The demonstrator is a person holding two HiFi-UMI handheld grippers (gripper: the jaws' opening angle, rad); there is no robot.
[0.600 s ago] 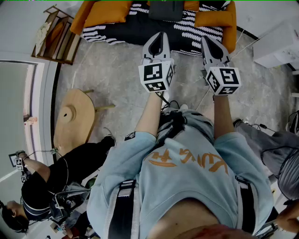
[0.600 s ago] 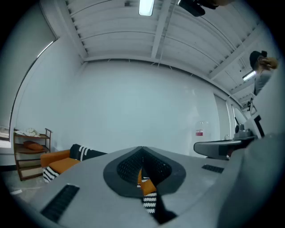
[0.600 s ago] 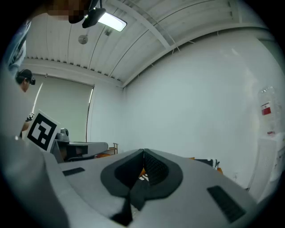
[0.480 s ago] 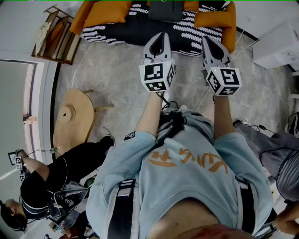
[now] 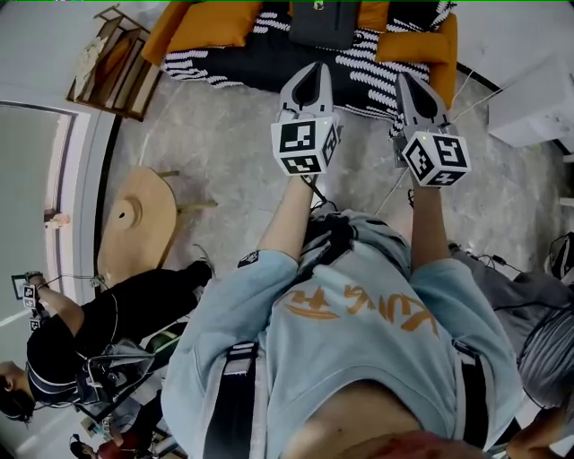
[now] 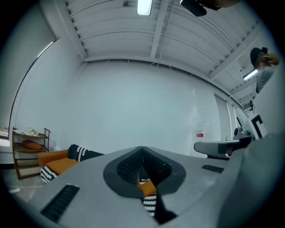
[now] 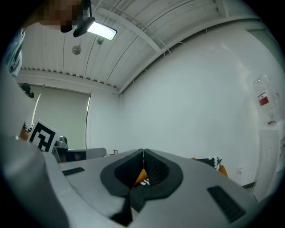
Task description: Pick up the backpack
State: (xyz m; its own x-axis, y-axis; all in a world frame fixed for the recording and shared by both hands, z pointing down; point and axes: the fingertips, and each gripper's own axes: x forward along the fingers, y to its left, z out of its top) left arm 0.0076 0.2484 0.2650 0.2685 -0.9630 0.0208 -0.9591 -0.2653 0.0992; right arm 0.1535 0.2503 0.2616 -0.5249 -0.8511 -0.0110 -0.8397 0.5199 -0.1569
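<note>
The dark grey backpack (image 5: 323, 21) rests on a low sofa (image 5: 224, 56) with orange cushions and a black-and-white striped cover, at the top middle of the head view. My left gripper (image 5: 308, 77) and right gripper (image 5: 414, 86) are held level side by side over the floor. Both point at the sofa and stop short of the backpack. Both are shut with nothing between the jaws. In the left gripper view the shut jaws of that gripper (image 6: 141, 155) show only orange and striped fabric below them. The right gripper (image 7: 143, 156) looks the same in its own view.
A wooden shelf rack (image 5: 109, 68) stands left of the sofa and a round wooden stool (image 5: 136, 222) lies on the stone floor. A white cabinet (image 5: 536, 97) is at the right. One person in black (image 5: 85, 345) crouches at lower left. Cables (image 5: 387, 193) trail on the floor.
The picture has shifted a little: sofa, backpack and both grippers sit slightly further right and lower. The jaws stay shut. The crouching person has drifted left.
</note>
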